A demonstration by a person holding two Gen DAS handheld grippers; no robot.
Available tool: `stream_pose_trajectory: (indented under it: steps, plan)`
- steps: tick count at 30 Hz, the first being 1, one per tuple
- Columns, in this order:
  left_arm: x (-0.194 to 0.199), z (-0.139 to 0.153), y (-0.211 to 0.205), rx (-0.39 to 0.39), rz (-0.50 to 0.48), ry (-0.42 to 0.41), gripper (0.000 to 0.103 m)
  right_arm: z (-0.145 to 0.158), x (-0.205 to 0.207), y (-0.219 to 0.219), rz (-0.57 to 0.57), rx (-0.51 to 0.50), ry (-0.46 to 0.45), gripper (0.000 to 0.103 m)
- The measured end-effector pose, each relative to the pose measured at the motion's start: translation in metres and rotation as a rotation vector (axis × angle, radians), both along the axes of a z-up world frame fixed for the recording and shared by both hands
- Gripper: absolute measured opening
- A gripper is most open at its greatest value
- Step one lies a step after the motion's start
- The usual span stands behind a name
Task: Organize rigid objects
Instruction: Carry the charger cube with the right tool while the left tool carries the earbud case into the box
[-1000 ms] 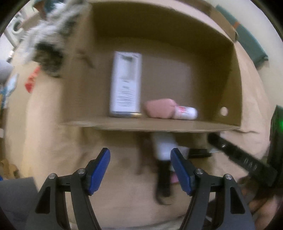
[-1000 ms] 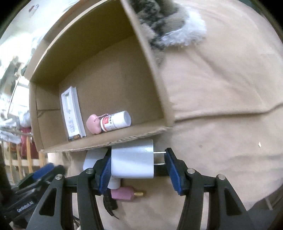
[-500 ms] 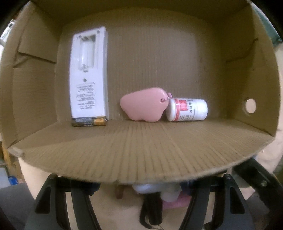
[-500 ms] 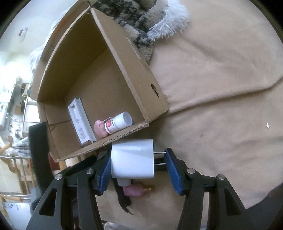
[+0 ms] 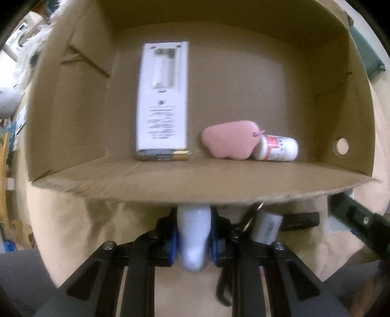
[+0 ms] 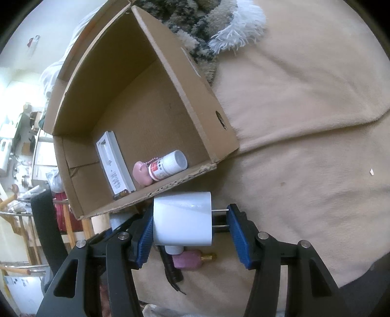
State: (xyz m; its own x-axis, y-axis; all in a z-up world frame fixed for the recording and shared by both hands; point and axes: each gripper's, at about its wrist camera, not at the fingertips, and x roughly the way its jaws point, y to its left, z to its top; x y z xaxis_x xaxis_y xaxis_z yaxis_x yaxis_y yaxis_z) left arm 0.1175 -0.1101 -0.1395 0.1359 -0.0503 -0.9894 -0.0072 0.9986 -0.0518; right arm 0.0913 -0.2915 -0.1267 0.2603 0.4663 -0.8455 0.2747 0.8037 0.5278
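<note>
My left gripper (image 5: pixel 193 237) is shut on a pale grey-white rounded object (image 5: pixel 193 234), just below the near wall of the cardboard box (image 5: pixel 170 185). My right gripper (image 6: pixel 191 228) is shut on a white plug adapter (image 6: pixel 182 219), its prongs against the right pad, in front of the box (image 6: pixel 207 117). In the box lie a white remote (image 5: pixel 162 97) with a battery (image 5: pixel 170 153) at its end, a pink charm (image 5: pixel 229 140) and a white pill bottle (image 5: pixel 277 147). They also show in the right wrist view: remote (image 6: pixel 113 161), bottle (image 6: pixel 168 164).
The box stands on a beige blanket (image 6: pixel 304 122). A pink cylinder with a brass tip (image 6: pixel 190 259) and a black strap lie under the right gripper. A black item (image 5: pixel 299 220) and a white labelled piece (image 5: pixel 267 226) lie by the box. A shaggy rug (image 6: pixel 207 22) is behind.
My left gripper was open a second ago; it has closed on the pale rounded object and pulled back from the box. The right gripper keeps the adapter and has backed away slightly.
</note>
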Motion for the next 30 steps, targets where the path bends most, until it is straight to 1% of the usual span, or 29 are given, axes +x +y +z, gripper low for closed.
stream_pose_trajectory:
  steps: [5, 10, 11, 12, 13, 17, 18, 20, 22, 26, 27, 30]
  plan:
    - [-0.008, 0.003, 0.020, -0.030, 0.034, 0.002, 0.019, -0.001, -0.003, 0.002, 0.009, -0.012, 0.007, 0.060]
    - [-0.028, 0.010, 0.039, 0.009, 0.053, -0.009, 0.019, -0.002, -0.009, 0.006, 0.039, -0.039, 0.019, 0.060]
    - [-0.032, 0.014, 0.045, 0.042, 0.059, -0.013, 0.019, -0.002, -0.010, 0.008, 0.050, -0.053, 0.023, 0.060]
    - [-0.035, 0.017, 0.068, 0.071, 0.062, -0.020, 0.019, -0.002, -0.011, 0.009, 0.058, -0.060, 0.028, 0.060]
    - [-0.037, 0.021, 0.074, 0.086, 0.066, -0.031, 0.019, -0.002, -0.012, 0.011, 0.069, -0.065, 0.031, 0.060]
    - [-0.044, 0.049, 0.092, 0.060, 0.067, -0.088, 0.019, 0.010, -0.020, 0.019, 0.110, -0.078, 0.012, 0.060]
    - [-0.048, 0.060, 0.092, 0.054, 0.068, -0.099, 0.019, 0.015, -0.021, 0.022, 0.119, -0.078, 0.001, 0.060]
    - [-0.047, 0.074, 0.097, 0.033, 0.068, -0.135, 0.019, 0.027, -0.021, 0.027, 0.136, -0.083, -0.031, 0.060]
    - [-0.046, 0.085, 0.093, 0.021, 0.068, -0.169, 0.019, 0.041, -0.020, 0.031, 0.158, -0.097, -0.067, 0.060]
    - [-0.042, 0.119, 0.090, 0.001, 0.061, -0.240, 0.019, 0.068, -0.009, 0.043, 0.189, -0.106, -0.137, 0.060]
    - [-0.039, 0.118, 0.085, -0.003, 0.055, -0.250, 0.019, 0.074, -0.004, 0.046, 0.200, -0.121, -0.158, 0.060]
    - [-0.016, 0.130, 0.072, 0.006, 0.029, -0.270, 0.019, 0.086, 0.011, 0.056, 0.242, -0.202, -0.235, 0.060]
